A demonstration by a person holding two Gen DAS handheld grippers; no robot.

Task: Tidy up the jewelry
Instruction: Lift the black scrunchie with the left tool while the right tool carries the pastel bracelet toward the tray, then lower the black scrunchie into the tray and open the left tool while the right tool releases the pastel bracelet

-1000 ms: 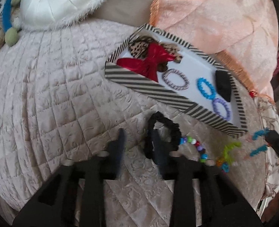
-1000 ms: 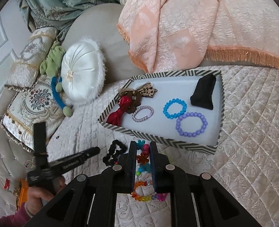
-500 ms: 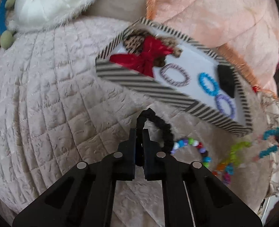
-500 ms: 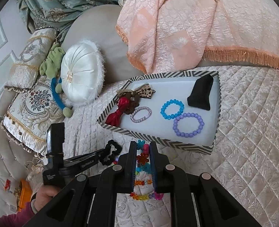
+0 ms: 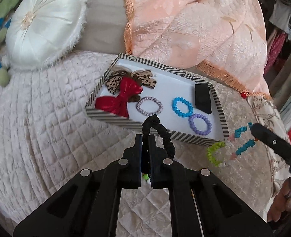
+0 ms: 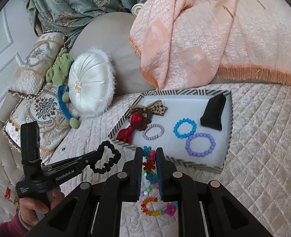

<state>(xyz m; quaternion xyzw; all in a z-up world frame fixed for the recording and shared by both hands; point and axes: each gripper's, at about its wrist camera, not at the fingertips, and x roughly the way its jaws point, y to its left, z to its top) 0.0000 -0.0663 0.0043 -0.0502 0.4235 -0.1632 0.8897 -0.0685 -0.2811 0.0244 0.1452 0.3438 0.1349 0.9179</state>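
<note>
At twelve o'clock your tray (image 5: 217, 96) holds six pieces; your left hand-held gripper (image 5: 145, 138) pinches the black scrunchie (image 5: 166, 136), right hand-held gripper (image 6: 149, 156) pinches a bead bracelet (image 6: 151, 175).

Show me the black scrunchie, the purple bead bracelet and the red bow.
black scrunchie (image 6: 113, 155), right wrist view, right side of the loop
purple bead bracelet (image 6: 187, 145), right wrist view, left-side beads
red bow (image 5: 125, 96), left wrist view, central knot
</note>
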